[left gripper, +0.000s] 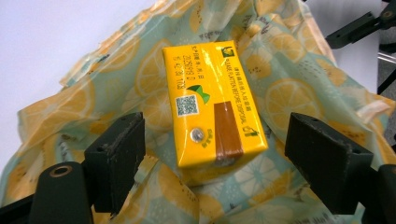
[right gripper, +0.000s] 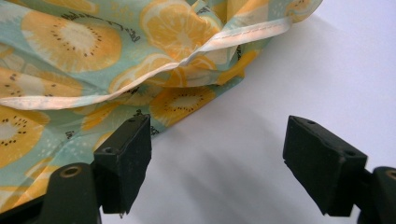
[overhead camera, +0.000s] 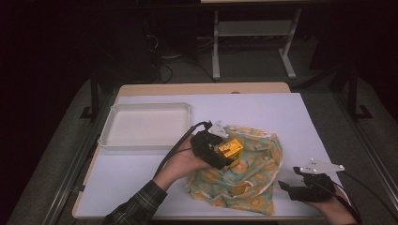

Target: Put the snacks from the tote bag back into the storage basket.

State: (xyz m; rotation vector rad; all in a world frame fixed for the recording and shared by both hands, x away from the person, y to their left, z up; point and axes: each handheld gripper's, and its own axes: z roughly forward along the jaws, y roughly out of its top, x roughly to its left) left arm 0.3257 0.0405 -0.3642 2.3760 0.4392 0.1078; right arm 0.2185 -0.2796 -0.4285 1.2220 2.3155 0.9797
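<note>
The left claw (left gripper: 212, 154) hovers wide open, empty, astride the yellow carton (left gripper: 212, 105) lying on the fruit-print bag (overhead camera: 244, 168) mid-worktop. Judged step: grasping; next, lower and close. The right claw (right gripper: 215, 158) waits open at the bag's near-right edge.

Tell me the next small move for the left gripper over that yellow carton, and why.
Probably ease the left gripper forward and down so its jaws straddle the yellow carton, then close. The jaws stand open with the carton lying between and just beyond them, untouched, on the fruit-print cloth bag. The right gripper waits open at the bag's edge.
</note>
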